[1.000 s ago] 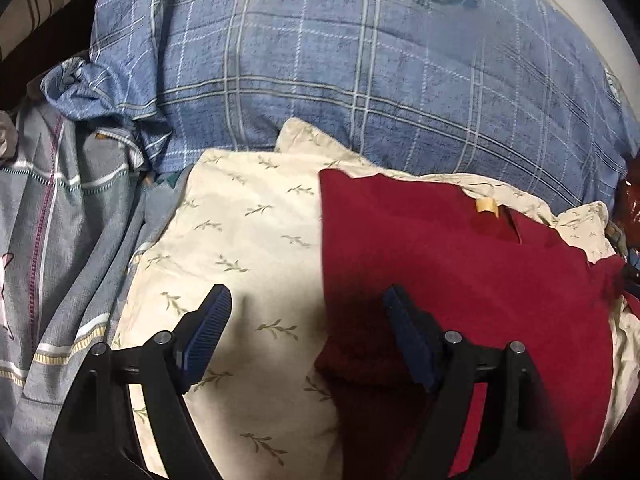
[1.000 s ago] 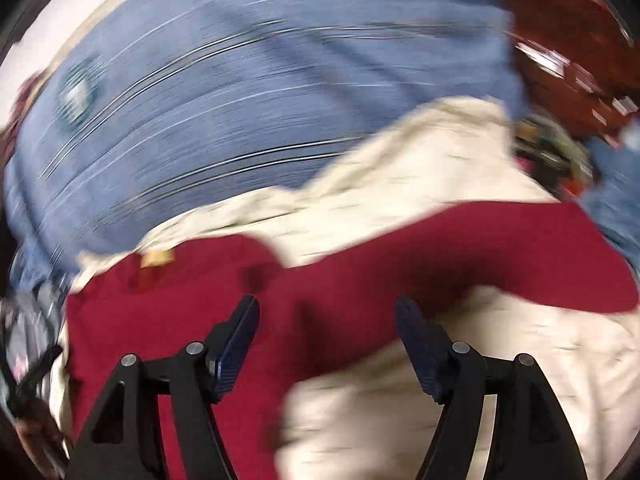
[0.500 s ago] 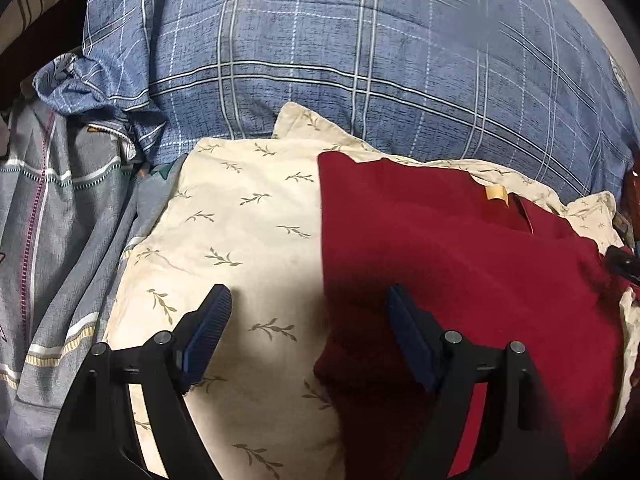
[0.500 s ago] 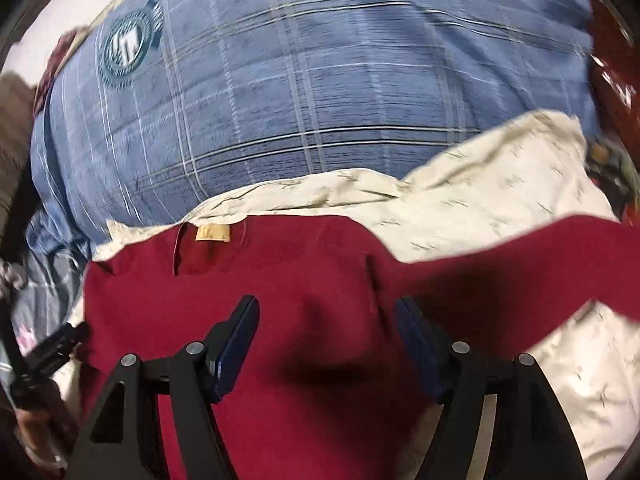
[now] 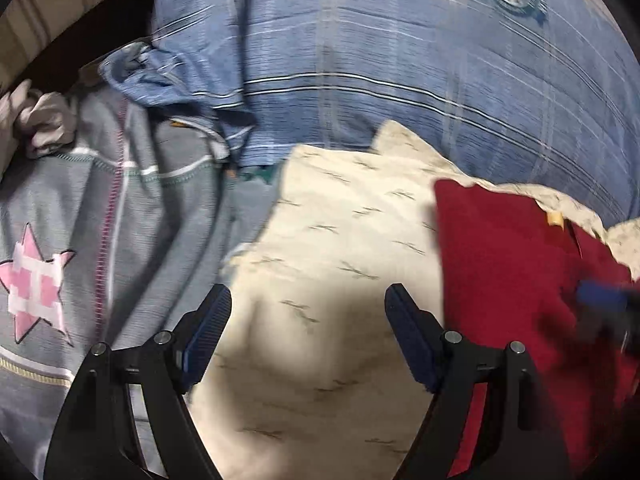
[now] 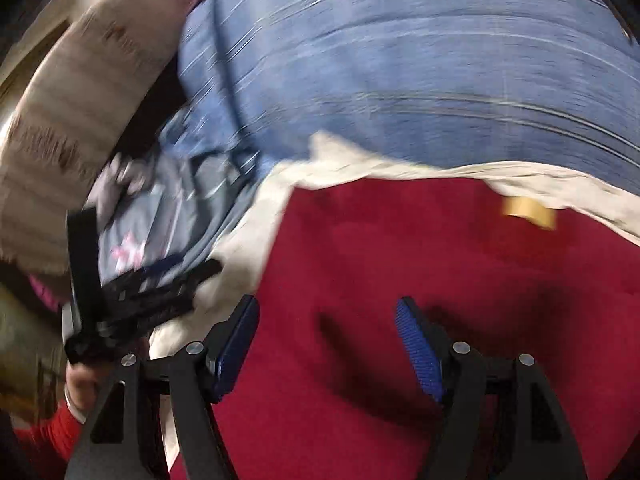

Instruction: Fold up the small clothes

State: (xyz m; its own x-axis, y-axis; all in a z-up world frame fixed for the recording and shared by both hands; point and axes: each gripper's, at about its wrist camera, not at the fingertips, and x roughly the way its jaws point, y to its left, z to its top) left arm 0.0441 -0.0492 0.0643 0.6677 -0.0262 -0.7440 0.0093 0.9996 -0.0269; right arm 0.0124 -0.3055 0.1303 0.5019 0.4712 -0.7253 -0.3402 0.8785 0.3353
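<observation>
A dark red garment (image 5: 508,264) with a tan neck label (image 5: 555,218) lies flat on a cream leaf-print cloth (image 5: 340,240). My left gripper (image 5: 308,328) is open and empty over the cream cloth, left of the garment's edge. My right gripper (image 6: 328,340) is open and empty just above the red garment (image 6: 400,264); the label (image 6: 530,208) is at upper right. The left gripper also shows in the right wrist view (image 6: 136,296), and a blue pad of the right gripper shows blurred in the left wrist view (image 5: 604,300).
A blue plaid pillow (image 5: 400,60) lies behind the cream cloth. A grey garment with a pink star (image 5: 36,280) lies at the left, with a crumpled pale cloth (image 5: 44,120) beyond it. A beige striped cushion (image 6: 80,112) is at far left.
Both grippers have swung left. The left one now hangs over the cream cloth instead of straddling the garment's edge. The right one has moved over the garment's middle. Both stay open.
</observation>
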